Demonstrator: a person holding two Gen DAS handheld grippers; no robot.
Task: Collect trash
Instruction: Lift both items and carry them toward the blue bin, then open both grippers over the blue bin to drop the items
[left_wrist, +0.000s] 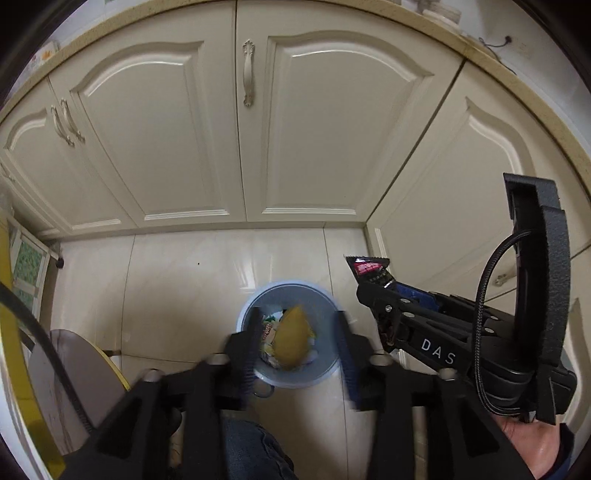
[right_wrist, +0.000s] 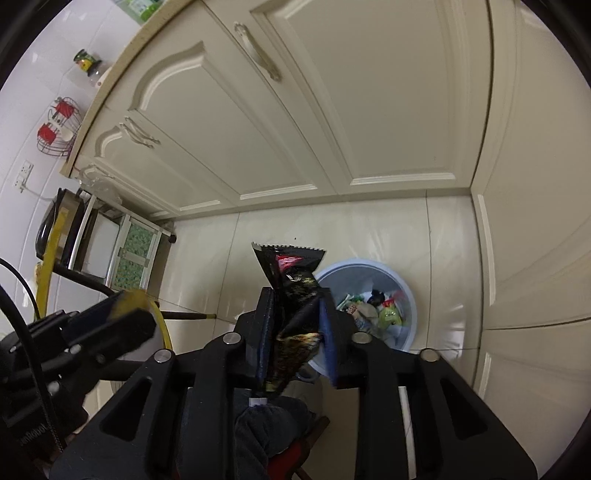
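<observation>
This is a home kitchen. Cream cabinet doors (left_wrist: 236, 122) with curved handles run under a beige countertop (right_wrist: 110, 81). Left of the cabinets, the tiled wall carries a wire rack (right_wrist: 57, 125) and, below it, what may be a cooker (right_wrist: 55, 225). A blue waste bin (right_wrist: 391, 288) stands before them.
</observation>
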